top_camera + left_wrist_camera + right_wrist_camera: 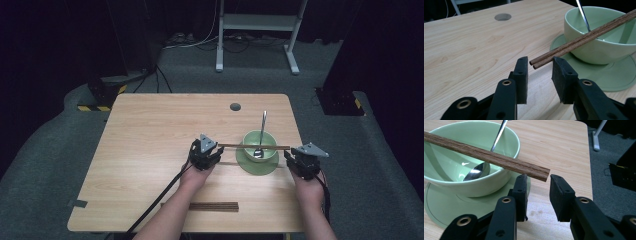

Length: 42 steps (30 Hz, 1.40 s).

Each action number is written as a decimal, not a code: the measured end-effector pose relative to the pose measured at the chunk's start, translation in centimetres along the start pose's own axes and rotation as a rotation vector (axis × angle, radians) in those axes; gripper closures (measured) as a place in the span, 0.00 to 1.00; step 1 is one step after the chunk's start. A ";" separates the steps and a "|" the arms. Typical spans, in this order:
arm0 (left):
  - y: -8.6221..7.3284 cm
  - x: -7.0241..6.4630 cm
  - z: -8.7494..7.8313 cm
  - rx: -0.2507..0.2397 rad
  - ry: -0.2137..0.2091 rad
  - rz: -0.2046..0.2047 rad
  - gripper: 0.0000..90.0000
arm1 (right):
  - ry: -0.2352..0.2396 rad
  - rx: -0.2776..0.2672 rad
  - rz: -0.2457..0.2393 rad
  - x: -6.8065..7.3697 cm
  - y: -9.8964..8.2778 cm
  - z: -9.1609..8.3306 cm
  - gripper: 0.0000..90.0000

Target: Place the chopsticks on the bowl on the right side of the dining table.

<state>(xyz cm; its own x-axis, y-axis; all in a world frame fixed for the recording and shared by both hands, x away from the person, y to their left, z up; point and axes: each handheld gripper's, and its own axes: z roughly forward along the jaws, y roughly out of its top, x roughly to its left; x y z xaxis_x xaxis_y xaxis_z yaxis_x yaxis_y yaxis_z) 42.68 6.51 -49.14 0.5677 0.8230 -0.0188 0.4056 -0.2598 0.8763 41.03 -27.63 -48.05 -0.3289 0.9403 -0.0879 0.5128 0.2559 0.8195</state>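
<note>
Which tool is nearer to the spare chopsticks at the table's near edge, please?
Left. The left tool sits above and slightly left of the spare chopsticks; the right tool is farther off, beyond their right end, beside the bowl.

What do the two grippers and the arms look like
Both the left gripper and the right gripper are black, each topped by a grey three-cornered plate, with flat black pads fixed by screws. A black cable trails from each. The forearms are bare, without sleeves.
</note>
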 end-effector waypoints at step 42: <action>-0.8 0.0 -0.6 -0.015 0.030 0.004 0.92 | -0.013 0.002 0.007 -0.2 -0.4 0.1 0.81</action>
<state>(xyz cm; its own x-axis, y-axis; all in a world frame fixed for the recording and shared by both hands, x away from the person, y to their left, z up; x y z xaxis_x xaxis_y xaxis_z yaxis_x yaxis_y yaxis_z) 41.96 7.02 -49.51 0.5470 0.8371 -0.0012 0.3926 -0.2553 0.8835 41.02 -27.90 -48.39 -0.3152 0.9448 -0.0899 0.5168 0.2503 0.8187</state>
